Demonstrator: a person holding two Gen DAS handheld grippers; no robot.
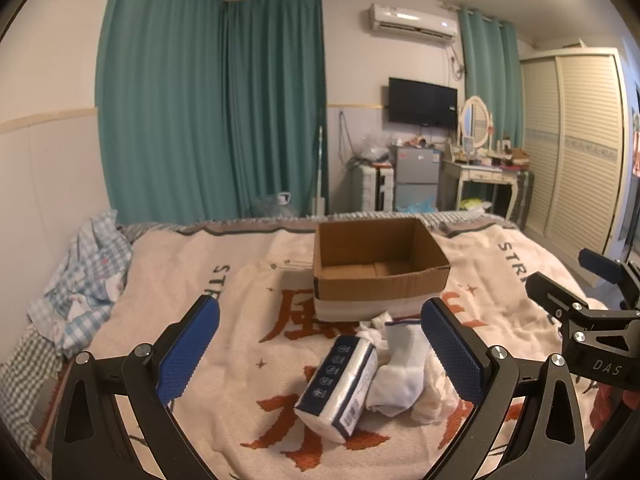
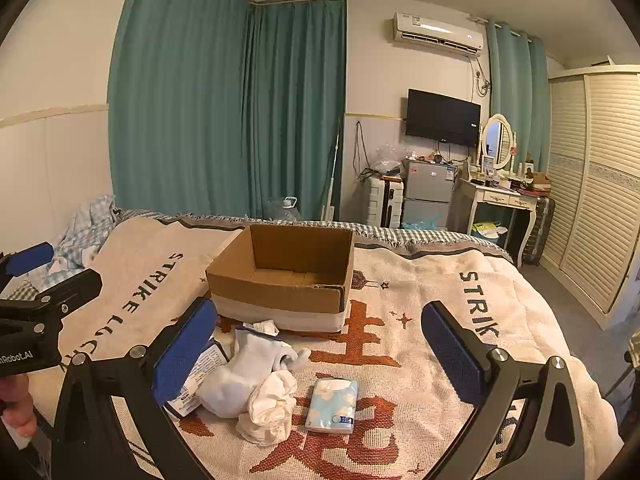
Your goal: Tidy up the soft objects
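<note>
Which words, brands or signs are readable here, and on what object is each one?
"STRIKE LUCK": blanket, its left border.
"STRIK": blanket, right border, rest hidden.
Large red Chinese characters: blanket, partly covered.
"DAS": right gripper.
"nRobot.AI": left gripper, start cut off.
Tissue pack print: too small.

A bed covered by a cream blanket [image 2: 420, 276] with rust-red characters. The right gripper [image 2: 320, 354] hangs above it, blue-padded jaws spread wide and holding nothing. Between the jaws, just past the fingertips, sits an open cardboard box [image 2: 280, 276]. Nearer, by the left finger, lies a heap of white socks [image 2: 248, 380]; a light blue tissue pack [image 2: 333, 405] lies just right of it, centred between the jaws.
</note>
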